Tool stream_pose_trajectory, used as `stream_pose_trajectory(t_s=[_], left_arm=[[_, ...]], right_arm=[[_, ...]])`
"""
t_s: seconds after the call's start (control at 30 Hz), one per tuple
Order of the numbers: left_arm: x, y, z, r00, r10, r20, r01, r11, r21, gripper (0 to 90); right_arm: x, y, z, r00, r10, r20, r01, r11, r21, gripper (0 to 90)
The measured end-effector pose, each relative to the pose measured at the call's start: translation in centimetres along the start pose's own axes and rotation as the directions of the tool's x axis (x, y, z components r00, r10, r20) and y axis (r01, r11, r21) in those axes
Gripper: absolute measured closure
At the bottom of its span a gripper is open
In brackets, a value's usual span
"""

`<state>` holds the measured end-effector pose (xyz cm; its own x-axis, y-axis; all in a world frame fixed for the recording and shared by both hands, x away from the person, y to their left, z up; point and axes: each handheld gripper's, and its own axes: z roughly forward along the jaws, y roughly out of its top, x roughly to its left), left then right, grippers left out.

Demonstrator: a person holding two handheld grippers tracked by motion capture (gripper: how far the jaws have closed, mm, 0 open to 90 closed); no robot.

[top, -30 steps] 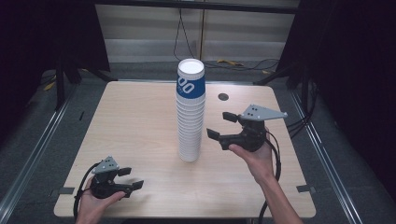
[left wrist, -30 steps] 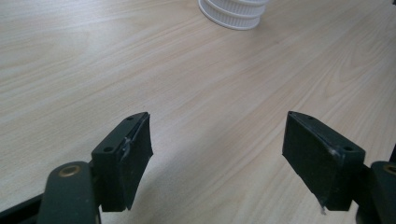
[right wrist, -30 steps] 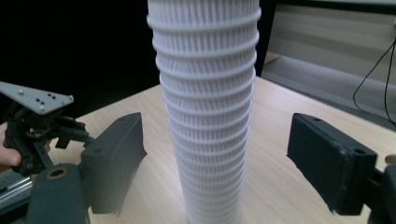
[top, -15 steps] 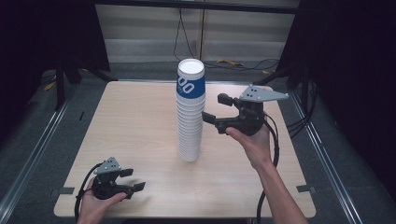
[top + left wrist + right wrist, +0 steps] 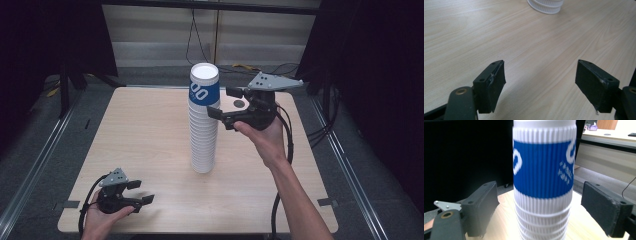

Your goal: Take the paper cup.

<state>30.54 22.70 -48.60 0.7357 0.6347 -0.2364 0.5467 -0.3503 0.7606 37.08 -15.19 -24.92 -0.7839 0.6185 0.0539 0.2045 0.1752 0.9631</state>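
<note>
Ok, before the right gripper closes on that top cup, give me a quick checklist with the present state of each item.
1. Right gripper jaws wide enough for the cup: ok, they have just been opening and stand apart on either side of it.
2. Top cup between the jaws: ok, the blue band sits between them, pads not pressing.
3. Cup stack upright: ok, it stands straight on the table.
4. Grip height singles out one cup: cannot tell, rims below the band sit close together.
5. Left gripper out of the way: ok, it is near the front edge, open, apart from the stack.
</note>
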Motion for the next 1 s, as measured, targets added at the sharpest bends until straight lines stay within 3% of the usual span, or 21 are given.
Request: stream_pose_trajectory(t_s=[0.27, 0.53, 1.0], left_arm=[[0.0, 0.0, 0.0, 1.0000, -0.003, 0.000, 0.003, 1.0000, -0.003, 24.0], [0.1, 0.1, 0.2, 1.0000, 0.000, 0.001, 0.000, 1.0000, 0.001, 24.0], [0.3, 0.1, 0.1, 1.0000, -0.001, -0.004, 0.001, 1.0000, 0.000, 24.0]], right_arm=[[-0.2, 1.5, 1.1, 0.9999, 0.004, -0.013, -0.005, 1.000, -0.005, 13.6], [-0.9, 2.0, 2.3, 0.9990, 0.020, -0.039, -0.022, 0.999, -0.034, 13.7], [-1.0, 2.3, 3.7, 0.9993, 0.019, -0.032, -0.019, 1.000, -0.019, 15.9]])
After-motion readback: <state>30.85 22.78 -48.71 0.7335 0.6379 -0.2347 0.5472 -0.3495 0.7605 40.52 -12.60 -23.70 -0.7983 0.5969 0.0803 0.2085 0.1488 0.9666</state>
